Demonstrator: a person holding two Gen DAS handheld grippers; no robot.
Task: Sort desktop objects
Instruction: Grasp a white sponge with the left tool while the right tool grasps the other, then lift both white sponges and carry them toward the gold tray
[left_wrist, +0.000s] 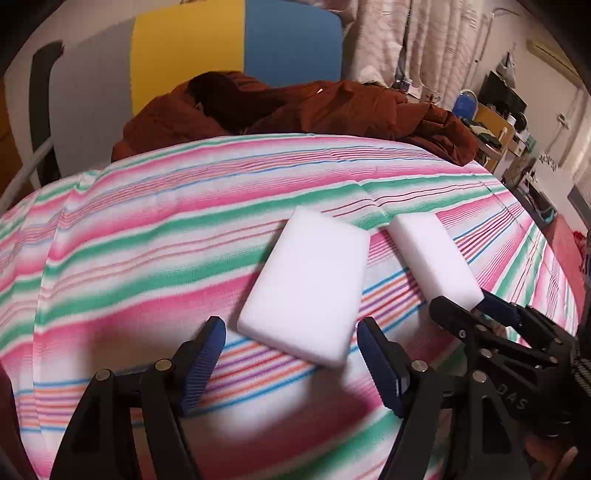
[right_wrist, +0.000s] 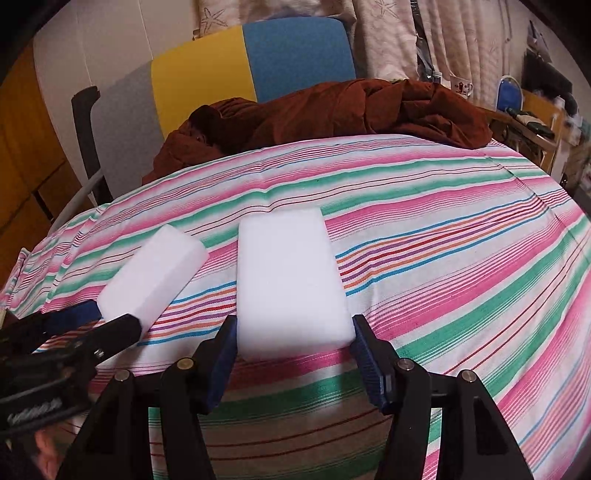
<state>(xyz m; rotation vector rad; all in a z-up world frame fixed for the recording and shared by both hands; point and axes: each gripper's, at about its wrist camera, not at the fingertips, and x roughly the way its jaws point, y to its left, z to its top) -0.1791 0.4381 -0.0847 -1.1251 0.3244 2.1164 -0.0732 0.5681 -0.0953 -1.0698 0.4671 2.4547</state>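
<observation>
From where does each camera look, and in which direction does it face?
Left wrist: on the left gripper, looking forward and down at the left block; own fingers below, right gripper at right.
Right wrist: on the right gripper, looking down at the right block between its fingers.
Shared: both blocks, striped cloth, brown jacket.
</observation>
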